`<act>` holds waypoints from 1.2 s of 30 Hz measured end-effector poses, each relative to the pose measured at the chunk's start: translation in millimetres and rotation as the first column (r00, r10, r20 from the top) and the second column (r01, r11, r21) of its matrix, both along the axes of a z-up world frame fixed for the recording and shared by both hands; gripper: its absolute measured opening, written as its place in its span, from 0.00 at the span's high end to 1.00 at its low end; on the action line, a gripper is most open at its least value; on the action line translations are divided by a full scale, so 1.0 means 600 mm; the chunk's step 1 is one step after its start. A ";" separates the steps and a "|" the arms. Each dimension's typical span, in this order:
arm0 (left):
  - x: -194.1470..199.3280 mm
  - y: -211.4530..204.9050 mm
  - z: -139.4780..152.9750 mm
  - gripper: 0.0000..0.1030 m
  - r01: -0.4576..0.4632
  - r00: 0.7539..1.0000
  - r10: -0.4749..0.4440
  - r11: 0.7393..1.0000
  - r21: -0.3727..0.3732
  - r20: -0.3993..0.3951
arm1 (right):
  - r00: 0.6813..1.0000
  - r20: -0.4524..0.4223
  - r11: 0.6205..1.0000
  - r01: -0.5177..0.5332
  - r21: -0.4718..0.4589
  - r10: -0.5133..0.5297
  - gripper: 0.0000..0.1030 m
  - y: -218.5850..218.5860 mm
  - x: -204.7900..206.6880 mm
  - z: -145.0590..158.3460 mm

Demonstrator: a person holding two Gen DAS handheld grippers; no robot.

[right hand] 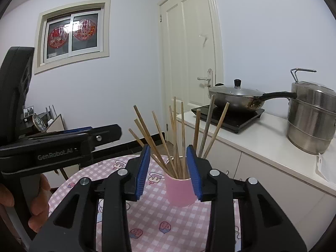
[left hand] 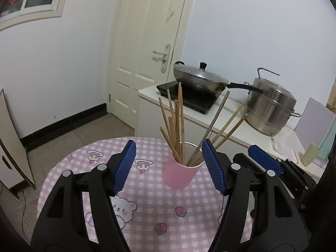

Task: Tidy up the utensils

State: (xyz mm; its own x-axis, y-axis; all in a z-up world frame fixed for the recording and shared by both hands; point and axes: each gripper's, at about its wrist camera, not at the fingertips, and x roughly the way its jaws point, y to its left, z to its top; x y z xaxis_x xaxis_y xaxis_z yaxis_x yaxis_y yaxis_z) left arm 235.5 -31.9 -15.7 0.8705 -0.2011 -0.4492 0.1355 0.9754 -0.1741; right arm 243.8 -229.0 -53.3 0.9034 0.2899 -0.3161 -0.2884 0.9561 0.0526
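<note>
A pink cup [left hand: 179, 174] stands upright on a round table with a pink checked cloth [left hand: 147, 205]. Several wooden chopsticks [left hand: 176, 124] and one grey one stand fanned out in it. My left gripper [left hand: 169, 163] is open and empty, its blue pads on either side of the cup, close in front of it. The right gripper shows at the right of that view [left hand: 264, 159]. In the right wrist view the same cup [right hand: 179, 191] with chopsticks [right hand: 176, 136] stands just beyond my right gripper [right hand: 169, 168], which is open and empty. The left gripper [right hand: 63, 140] is at the left, hand-held.
A white counter [left hand: 229, 126] behind the table carries a black induction hob with a lidded wok [left hand: 199, 79], a steel steamer pot [left hand: 271, 109], a cutting board and a yellow cup [left hand: 310, 154]. A cream door [left hand: 151, 42] and tiled floor lie beyond.
</note>
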 end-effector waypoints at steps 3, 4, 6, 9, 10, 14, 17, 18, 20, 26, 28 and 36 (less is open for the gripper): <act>-0.027 0.001 0.006 0.37 -0.028 0.999 0.027 0.999 0.033 0.029 | 1.000 0.003 1.000 0.008 0.012 -0.008 0.64 -0.002 -0.017 0.006; -0.036 0.001 0.007 0.35 -0.034 0.999 0.032 0.999 0.041 0.038 | 1.000 0.002 1.000 0.013 0.016 -0.013 0.63 -0.003 -0.024 0.008; -0.053 0.002 0.010 0.33 -0.044 0.998 0.042 0.998 0.049 0.052 | 1.000 0.004 0.999 0.019 0.025 -0.019 0.59 -0.005 -0.037 0.012; -0.085 0.005 0.015 0.29 -0.063 0.995 0.057 0.996 0.064 0.087 | 0.999 0.017 0.999 0.027 0.035 -0.028 0.52 -0.004 -0.063 0.019; -0.098 0.006 0.016 0.28 -0.068 0.993 0.061 0.995 0.070 0.100 | 0.999 0.022 0.999 0.030 0.036 -0.030 0.51 -0.003 -0.072 0.022; -0.133 0.012 0.019 0.24 -0.084 0.988 0.072 0.993 0.082 0.133 | 0.998 0.035 0.998 0.040 0.044 -0.042 0.42 0.000 -0.104 0.027; -0.161 0.015 0.021 0.21 -0.101 0.983 0.084 0.990 0.097 0.165 | 0.998 0.049 0.998 0.049 0.046 -0.051 0.36 0.002 -0.125 0.030; -0.169 0.016 0.022 0.20 -0.104 0.981 0.086 0.990 0.098 0.174 | 0.997 0.053 0.998 0.049 0.045 -0.051 0.34 0.003 -0.130 0.031; -0.187 0.017 0.025 0.18 -0.111 0.977 0.090 0.989 0.100 0.194 | 0.996 0.066 0.998 0.052 0.038 -0.055 0.31 0.006 -0.145 0.035; -0.240 0.022 0.034 0.15 -0.149 0.959 0.120 0.984 0.096 0.256 | 0.990 0.119 0.997 0.076 0.028 -0.079 0.24 0.011 -0.185 0.046; -0.255 0.020 0.037 0.13 -0.159 0.954 0.126 0.982 0.103 0.272 | 0.987 0.134 0.996 0.081 0.024 -0.084 0.22 0.013 -0.199 0.050; -0.312 0.027 0.040 0.08 -0.200 0.931 0.156 0.974 0.103 0.331 | 0.980 0.172 0.995 0.096 0.018 -0.098 0.17 0.013 -0.241 0.055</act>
State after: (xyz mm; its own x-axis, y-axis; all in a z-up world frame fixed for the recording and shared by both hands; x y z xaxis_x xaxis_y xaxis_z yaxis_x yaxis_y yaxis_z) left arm 48.6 -15.8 8.5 0.9880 0.0126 -0.1540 -0.0155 0.9997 -0.0176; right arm 98.9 -221.0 -20.6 0.9681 0.2006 -0.1504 -0.2000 0.9796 0.0197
